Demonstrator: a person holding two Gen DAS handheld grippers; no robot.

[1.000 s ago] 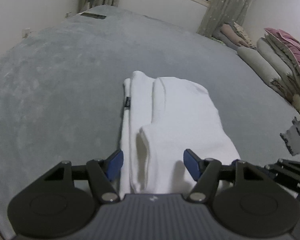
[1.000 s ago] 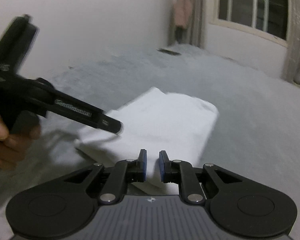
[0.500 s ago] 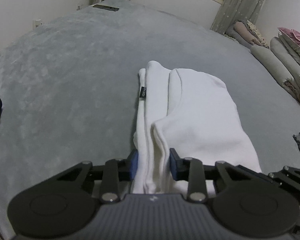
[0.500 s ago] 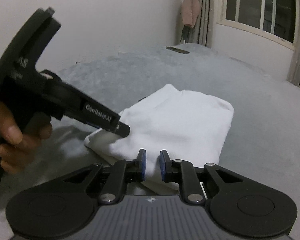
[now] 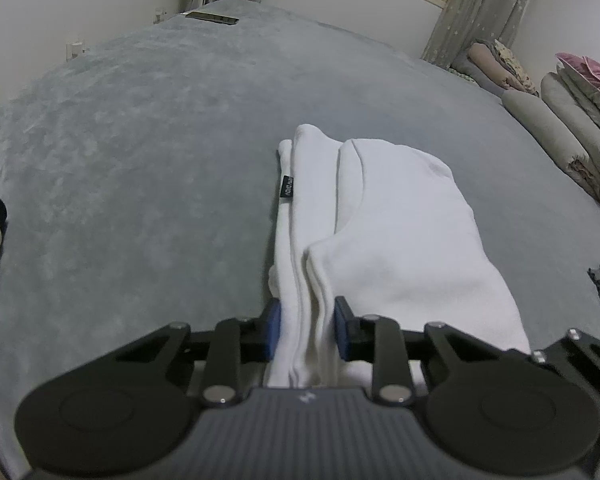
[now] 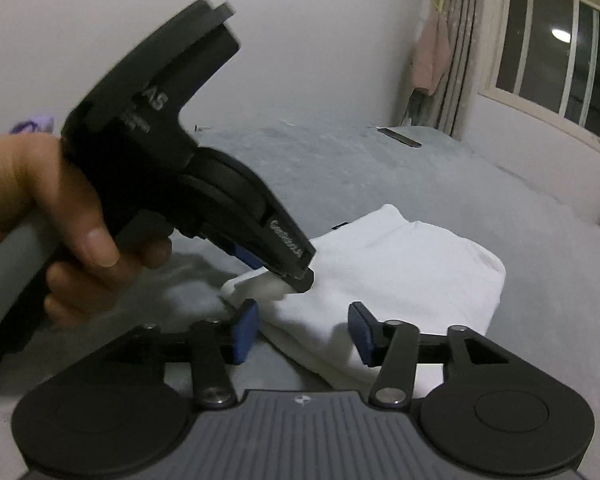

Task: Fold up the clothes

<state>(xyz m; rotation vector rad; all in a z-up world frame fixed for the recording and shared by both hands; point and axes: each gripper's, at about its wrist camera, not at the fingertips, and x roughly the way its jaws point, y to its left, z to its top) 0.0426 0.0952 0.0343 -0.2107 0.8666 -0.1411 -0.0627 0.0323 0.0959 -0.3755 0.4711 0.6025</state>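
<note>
Both wrist cameras sit low and close over the bed (image 5: 148, 168), facing along their tools, sharing the folded white garment (image 5: 396, 240) from adjacent sides.

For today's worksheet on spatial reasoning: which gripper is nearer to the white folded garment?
Left. The left gripper is clamped on the white garment's near edge. The right gripper is open, its fingers straddling a corner without gripping.

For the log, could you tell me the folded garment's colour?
Plain white garment, with a small black tag; the left wrist view shows it best.
</note>
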